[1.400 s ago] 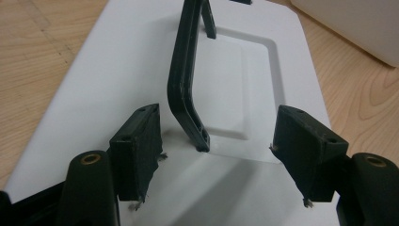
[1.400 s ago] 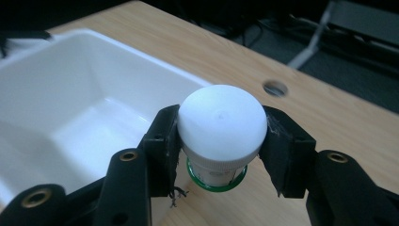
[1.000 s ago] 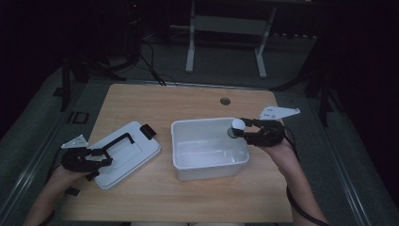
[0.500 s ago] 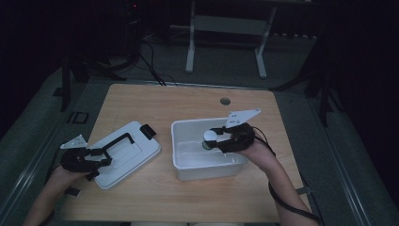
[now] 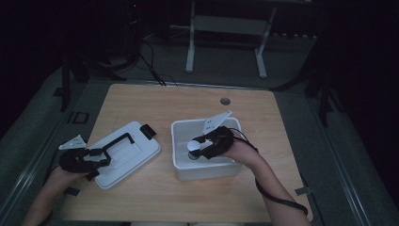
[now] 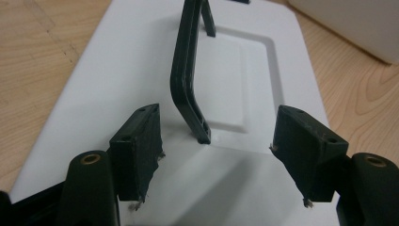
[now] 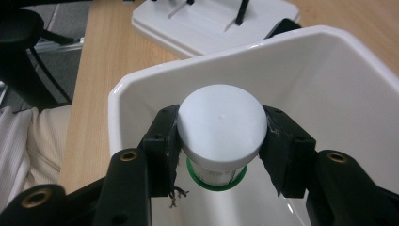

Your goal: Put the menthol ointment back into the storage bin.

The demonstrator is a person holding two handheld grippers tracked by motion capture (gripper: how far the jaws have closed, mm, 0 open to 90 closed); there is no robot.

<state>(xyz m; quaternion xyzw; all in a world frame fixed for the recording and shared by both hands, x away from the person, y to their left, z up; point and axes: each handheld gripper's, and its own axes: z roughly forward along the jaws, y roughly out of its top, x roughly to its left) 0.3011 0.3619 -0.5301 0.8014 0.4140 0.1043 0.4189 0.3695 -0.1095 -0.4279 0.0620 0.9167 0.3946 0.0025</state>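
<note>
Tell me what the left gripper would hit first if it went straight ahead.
Most likely the black handle on the white lid: it stands between the open left gripper fingers, just ahead, though depth is hard to judge.

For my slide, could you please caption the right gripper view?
Right tongs gripping a white-capped jar inside the white bin.

The open white plastic bin (image 5: 181,167) is the landmark, sitting right of centre on the light wooden table (image 5: 155,101). Left of the bin, near but apart, the flat white plastic lid with a black handle (image 5: 141,153) lies on the table. At the lid's near left end sits the left gripper (image 5: 101,157), its jaws either side of the handle's end. Inside the bin, the right gripper (image 5: 196,149) clasps the round white-capped jar with a green ring (image 7: 219,129). Behind the bin, a small round hole (image 5: 225,101) is in the table.
</note>
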